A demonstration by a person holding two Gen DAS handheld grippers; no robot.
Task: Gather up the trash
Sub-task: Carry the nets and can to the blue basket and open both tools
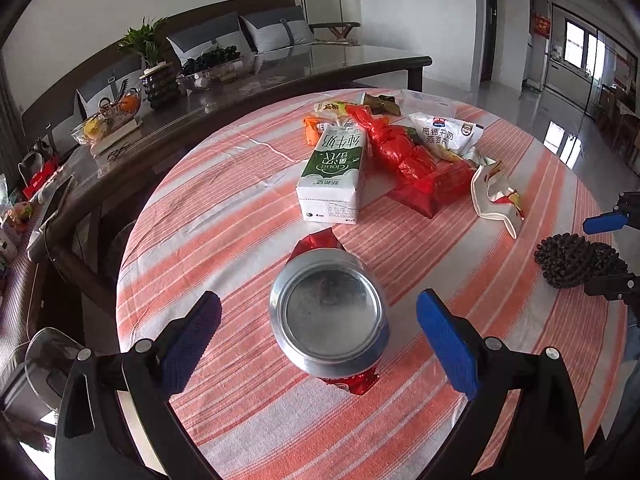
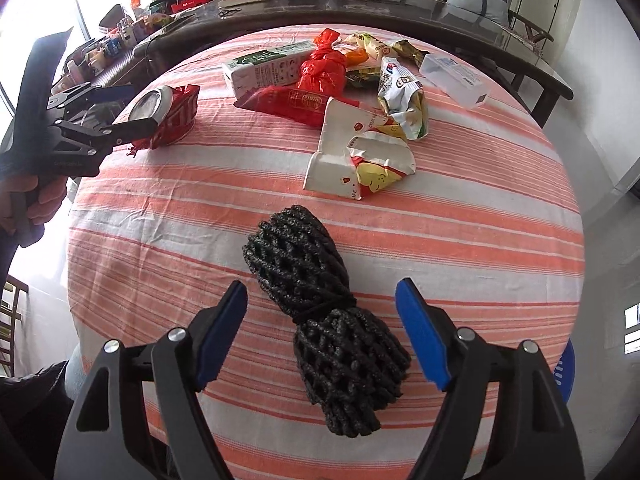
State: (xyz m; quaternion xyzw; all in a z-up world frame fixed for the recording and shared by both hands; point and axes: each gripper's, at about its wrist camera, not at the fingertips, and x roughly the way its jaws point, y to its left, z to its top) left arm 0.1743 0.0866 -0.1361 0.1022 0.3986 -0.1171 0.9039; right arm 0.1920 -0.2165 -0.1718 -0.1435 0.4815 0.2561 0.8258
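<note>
can (image 1: 326, 312) dented aluminium, left gripper (image 1: 320, 336) released | foam net (image 2: 320, 312) knobbly black, right gripper (image 2: 322, 336) released

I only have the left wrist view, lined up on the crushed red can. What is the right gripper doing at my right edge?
Observer: The right gripper is open, with its blue pads either side of the black foam mesh bundle and not pressing on it.
Operator: Is that bundle loose netting?
Observer: No, a black cord ties it around the middle.
Operator: How does my can sit, seen from the side?
Observer: The crushed red can lies on its side on the striped tablecloth, with its silver end facing the left gripper.
</note>
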